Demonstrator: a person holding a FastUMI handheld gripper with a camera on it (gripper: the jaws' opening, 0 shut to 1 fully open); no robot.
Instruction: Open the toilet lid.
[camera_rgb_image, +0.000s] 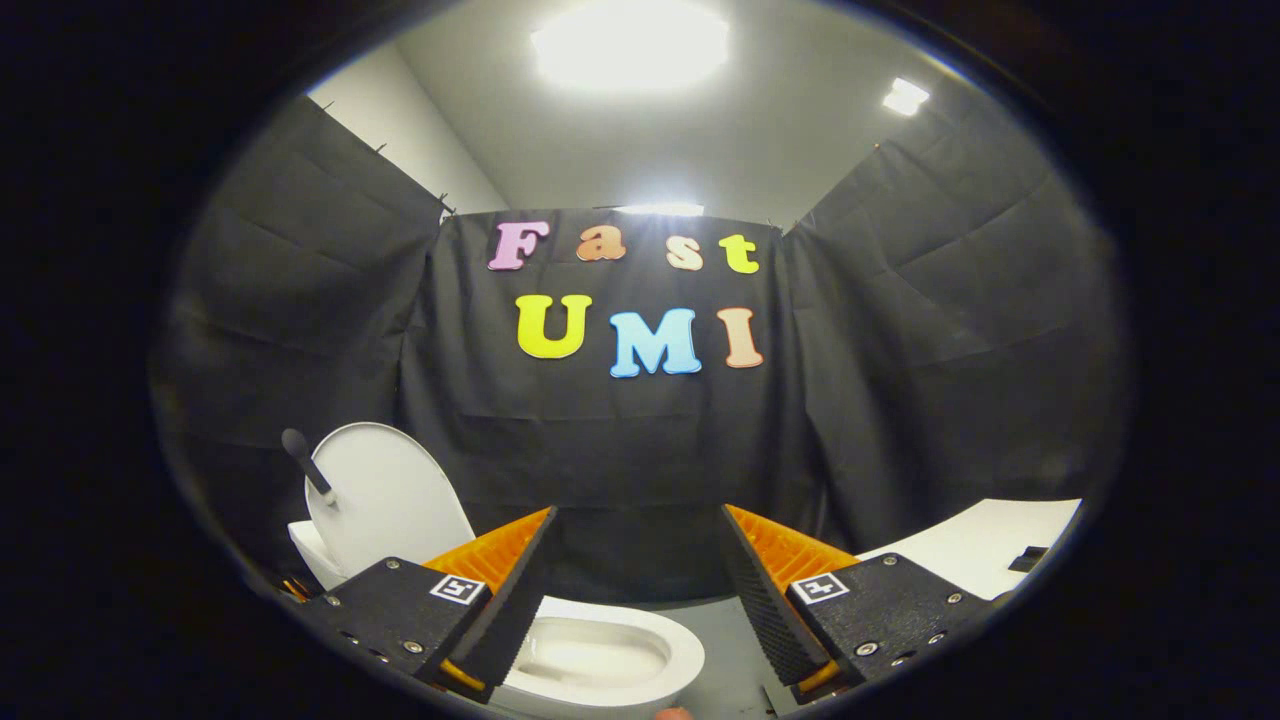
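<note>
Both fingers of the tongs (637, 600) spread wide, gripping nothing, above the bowl rim (690, 655); toilet lid (385, 495) upright.

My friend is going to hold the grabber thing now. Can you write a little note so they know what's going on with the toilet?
Hand-held gripper: open, fingers wide apart, holding nothing.
Toilet lid: already up, standing upright behind the bowl, beyond the left finger. A dark handle sticks out near its top edge.
Toilet bowl: uncovered, low between the fingers.
White counter: beyond the right finger.
Done: the lid looks open.
Left: probably nothing; just check the lid stays up on its own.
</note>
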